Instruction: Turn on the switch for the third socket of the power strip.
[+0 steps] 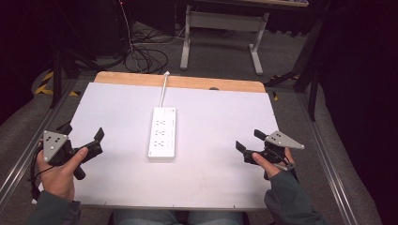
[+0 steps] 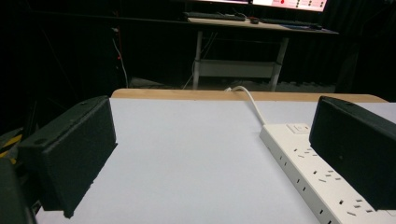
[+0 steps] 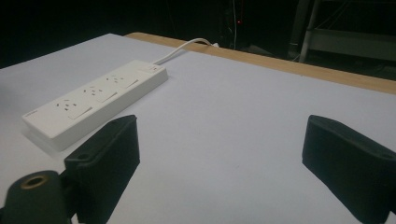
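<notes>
1. High view: power strip (image 1: 163, 132), white, lies flat near the middle of the table (image 1: 216, 168), long axis running away from the person, cord (image 1: 164, 91) leaving its far end toward the far edge. Left gripper (image 1: 96, 139) sits at the near left, jaws spread wide, nothing between them. Right gripper (image 1: 248, 143) sits at the near right, jaws likewise wide and empty. Strip lies between the two, apart from both; left gripper looks slightly nearer.

2. Left gripper view: strip (image 2: 322, 179) lies ahead and to the right, partly behind the right-hand jaw, its length slanting from the near right toward the far middle; cord (image 2: 252, 105) curves off over the far edge. Jaws wide, only bare tabletop between them.

3. Right gripper view: strip (image 3: 95, 100) lies ahead and to the left, beyond the left-hand jaw, long axis slanting away toward the far edge. Jaws wide, empty. Judgement: either gripper must travel inward, toward the middle, to reach it.
</notes>
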The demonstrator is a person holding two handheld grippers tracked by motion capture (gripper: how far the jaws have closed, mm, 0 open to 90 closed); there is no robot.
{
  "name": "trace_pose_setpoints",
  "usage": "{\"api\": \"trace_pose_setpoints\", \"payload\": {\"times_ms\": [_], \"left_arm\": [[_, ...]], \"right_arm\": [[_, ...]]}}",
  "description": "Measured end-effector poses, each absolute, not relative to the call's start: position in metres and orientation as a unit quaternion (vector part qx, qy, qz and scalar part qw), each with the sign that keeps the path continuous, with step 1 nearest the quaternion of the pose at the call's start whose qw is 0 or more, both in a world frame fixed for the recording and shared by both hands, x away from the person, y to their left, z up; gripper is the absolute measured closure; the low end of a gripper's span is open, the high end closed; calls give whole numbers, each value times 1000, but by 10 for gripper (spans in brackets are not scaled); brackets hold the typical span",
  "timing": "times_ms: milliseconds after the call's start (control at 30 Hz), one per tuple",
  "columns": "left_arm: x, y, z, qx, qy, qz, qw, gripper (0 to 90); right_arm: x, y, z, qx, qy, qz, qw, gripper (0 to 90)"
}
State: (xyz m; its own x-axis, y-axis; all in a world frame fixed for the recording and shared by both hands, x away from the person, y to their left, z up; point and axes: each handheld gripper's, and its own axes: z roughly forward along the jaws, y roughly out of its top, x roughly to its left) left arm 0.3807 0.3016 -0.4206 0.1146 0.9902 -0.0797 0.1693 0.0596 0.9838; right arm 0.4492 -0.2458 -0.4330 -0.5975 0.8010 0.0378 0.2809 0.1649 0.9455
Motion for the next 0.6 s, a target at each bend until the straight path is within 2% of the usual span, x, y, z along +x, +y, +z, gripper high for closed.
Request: {"api": "trace_pose_setpoints", "payload": {"times_ms": [600], "left_arm": [[382,300,-420,546,528,414,502,47]], "right_arm": [[449,-247,-434,376,724,522,248,116]]}}
